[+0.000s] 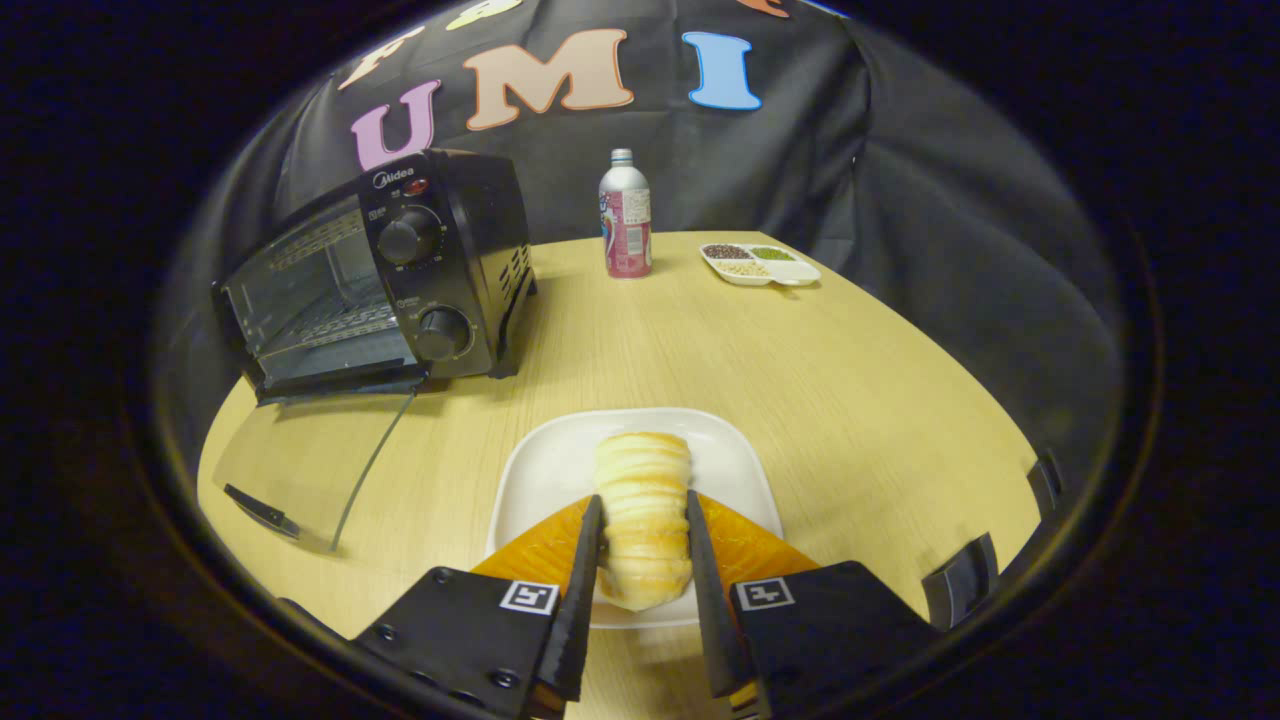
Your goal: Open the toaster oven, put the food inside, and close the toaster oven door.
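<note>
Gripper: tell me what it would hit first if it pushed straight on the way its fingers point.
The gripper is shut on the bread roll. Straight ahead lies the white plate's far rim, then bare table; the bottle stands far beyond, depth uncertain.

My tool (645,520): black, orange fingers (540,545), checkered markers. Bread (643,510): pale golden, ridged. Plate (545,470): white. Oven (375,270): black. Desk (850,400): light woodgrain. Bottle (626,215): silver, pink label.
</note>
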`<state>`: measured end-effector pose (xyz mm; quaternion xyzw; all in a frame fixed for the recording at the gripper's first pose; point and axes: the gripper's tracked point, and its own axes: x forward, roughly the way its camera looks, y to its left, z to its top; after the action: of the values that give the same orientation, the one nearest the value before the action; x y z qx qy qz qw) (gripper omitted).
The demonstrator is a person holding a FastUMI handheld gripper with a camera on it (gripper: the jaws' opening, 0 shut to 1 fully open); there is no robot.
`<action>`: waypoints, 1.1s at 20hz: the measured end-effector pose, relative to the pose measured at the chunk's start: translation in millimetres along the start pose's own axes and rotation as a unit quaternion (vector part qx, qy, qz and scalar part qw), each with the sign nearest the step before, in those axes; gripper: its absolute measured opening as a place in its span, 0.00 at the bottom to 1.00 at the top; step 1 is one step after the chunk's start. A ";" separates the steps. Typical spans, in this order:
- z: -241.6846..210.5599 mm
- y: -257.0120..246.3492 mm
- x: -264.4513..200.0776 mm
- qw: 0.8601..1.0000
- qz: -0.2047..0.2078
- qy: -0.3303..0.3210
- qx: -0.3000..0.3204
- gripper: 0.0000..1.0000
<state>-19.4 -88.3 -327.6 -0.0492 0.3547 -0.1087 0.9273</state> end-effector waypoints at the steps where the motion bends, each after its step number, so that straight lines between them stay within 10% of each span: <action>1: -1.8 2.0 -1.5 1.000 0.005 0.001 0.018 0.45; 15: 54.4 172.5 -103.0 0.958 0.252 -0.074 0.119 0.41; 22: 80.1 253.0 -61.4 0.947 0.271 -0.065 0.163 0.41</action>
<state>31.8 173.2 -271.0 0.1936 0.2708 0.0933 0.9384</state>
